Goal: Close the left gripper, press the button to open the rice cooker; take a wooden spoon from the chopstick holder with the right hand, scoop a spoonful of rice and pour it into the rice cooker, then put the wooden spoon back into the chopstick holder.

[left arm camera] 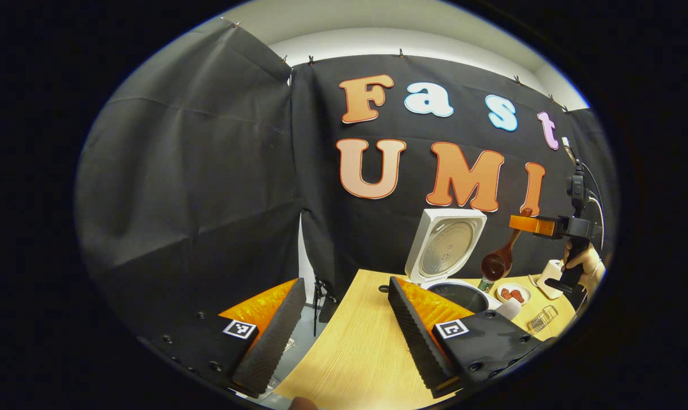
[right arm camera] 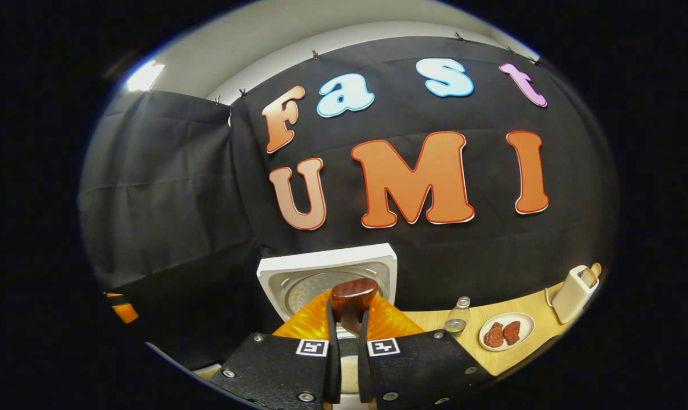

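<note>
Rice cooker (left arm camera: 455, 287) sits on the table (left arm camera: 355, 347), lid (left arm camera: 445, 244) up against the back wall. To its right: a bottle (right arm camera: 457, 319), a plate of meat (right arm camera: 506, 332), then a toaster (right arm camera: 572, 294).

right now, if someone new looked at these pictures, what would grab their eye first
The rice cooker stands at the wooden table's far end with its white lid flipped up. Just right of it, in the left gripper view, the right hand-held gripper holds a wooden spoon by the handle, bowl hanging down near the pot. Further right sit a plate of red meat pieces and a white toaster.
</note>
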Demonstrator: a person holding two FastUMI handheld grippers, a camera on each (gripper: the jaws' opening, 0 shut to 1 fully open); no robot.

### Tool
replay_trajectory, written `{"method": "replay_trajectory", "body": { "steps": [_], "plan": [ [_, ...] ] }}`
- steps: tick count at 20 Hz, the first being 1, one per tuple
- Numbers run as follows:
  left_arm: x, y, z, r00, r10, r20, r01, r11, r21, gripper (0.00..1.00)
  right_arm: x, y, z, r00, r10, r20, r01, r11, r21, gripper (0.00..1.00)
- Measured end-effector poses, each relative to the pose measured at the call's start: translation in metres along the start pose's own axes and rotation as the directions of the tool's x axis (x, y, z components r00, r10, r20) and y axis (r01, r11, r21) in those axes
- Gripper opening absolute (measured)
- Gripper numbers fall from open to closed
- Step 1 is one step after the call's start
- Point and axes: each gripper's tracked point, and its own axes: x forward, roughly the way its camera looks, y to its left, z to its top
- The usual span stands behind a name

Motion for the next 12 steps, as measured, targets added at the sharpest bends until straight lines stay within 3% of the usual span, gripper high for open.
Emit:
{"method": "replay_trajectory", "body": {
  "steps": [3,12],
  "plan": [
    [-0.002,-0.006,0.002,1.0,-0.006,0.005,0.006,1.0,-0.012,0.98,-0.008,-0.022,-0.001,1.0,-0.018,-0.005,0.018,0.996,0.084,0.11],
    [0.0,-0.054,0.012,0.999,-0.04,0.031,0.039,0.999,0.034,0.96,-0.078,-0.153,0.008,0.979,-0.204,0.011,0.202,0.974,0.107,0.11]
  ]
}}
